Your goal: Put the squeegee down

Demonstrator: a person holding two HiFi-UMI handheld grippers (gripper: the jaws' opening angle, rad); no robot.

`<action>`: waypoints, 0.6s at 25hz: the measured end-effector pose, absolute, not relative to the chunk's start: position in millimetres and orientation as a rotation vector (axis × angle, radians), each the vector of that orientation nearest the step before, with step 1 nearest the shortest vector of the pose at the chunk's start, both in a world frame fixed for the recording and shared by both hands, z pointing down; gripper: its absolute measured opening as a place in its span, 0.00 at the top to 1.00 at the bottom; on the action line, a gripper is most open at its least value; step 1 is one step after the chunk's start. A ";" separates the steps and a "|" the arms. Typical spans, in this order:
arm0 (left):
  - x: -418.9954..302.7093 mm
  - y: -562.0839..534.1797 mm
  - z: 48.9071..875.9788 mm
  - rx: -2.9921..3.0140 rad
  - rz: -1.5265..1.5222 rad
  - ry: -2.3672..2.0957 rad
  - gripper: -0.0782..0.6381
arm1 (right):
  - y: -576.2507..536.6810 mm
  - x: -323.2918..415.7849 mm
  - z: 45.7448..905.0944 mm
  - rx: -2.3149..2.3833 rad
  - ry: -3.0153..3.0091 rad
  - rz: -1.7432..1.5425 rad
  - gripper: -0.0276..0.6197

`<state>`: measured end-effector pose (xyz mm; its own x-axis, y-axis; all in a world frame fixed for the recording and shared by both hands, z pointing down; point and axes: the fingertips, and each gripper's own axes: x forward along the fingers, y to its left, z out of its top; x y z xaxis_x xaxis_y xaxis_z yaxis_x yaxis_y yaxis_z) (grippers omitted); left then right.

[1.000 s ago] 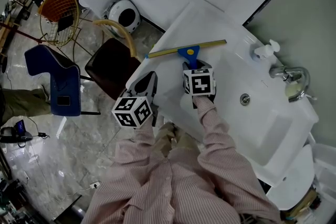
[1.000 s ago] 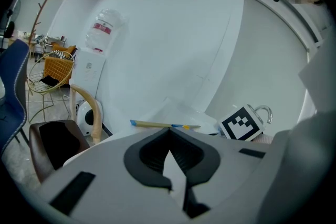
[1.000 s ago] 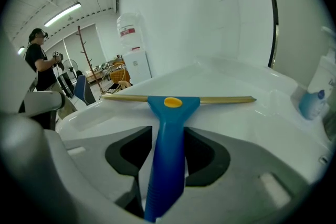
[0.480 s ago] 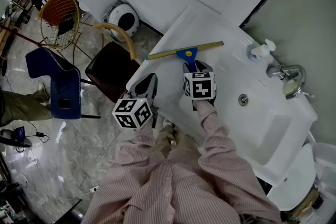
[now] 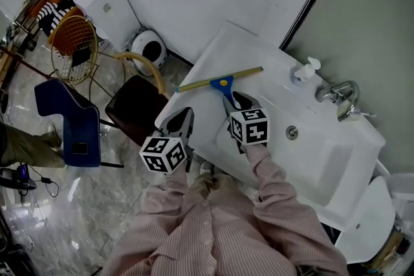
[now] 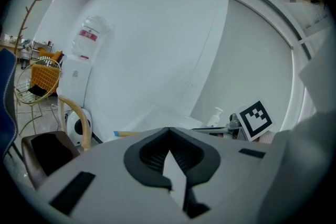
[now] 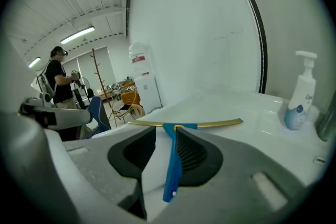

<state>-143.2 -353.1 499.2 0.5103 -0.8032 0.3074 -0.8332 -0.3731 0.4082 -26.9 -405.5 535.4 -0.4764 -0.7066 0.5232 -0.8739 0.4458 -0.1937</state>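
Note:
The squeegee (image 5: 220,79), a brass-coloured blade on a blue handle, lies flat on the white sink counter (image 5: 213,52). My right gripper (image 5: 237,100) hovers just behind and above its handle. In the right gripper view the blue handle (image 7: 172,165) shows in the gap of my right gripper (image 7: 166,131); the jaws have just been closing, stand apart, and neither pad presses on it. My left gripper (image 5: 182,116) hangs off the counter's left edge with nothing in it. The left gripper view has my left gripper (image 6: 169,129) with its tips together.
A soap bottle (image 5: 304,69) and a tap (image 5: 339,97) stand at the back of the basin, whose drain (image 5: 292,132) lies right of my right hand. Left of the counter are a brown chair (image 5: 136,97), a blue chair (image 5: 71,119) and a wire basket (image 5: 71,35). A person (image 7: 62,81) stands far off.
My right gripper has lifted and drawn back from the squeegee, which stays flat on the counter. The left gripper has risen a little. The head view has shifted.

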 end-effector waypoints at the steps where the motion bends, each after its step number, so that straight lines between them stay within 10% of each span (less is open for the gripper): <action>1: -142.3 -351.9 496.1 2.248 0.076 -1.334 0.89 | -402.4 -26.3 530.0 1.337 -2.357 0.627 0.78; 15: -140.5 -337.6 446.2 2.405 0.057 -1.342 0.89 | -368.6 -21.0 470.6 1.299 -2.571 0.539 0.95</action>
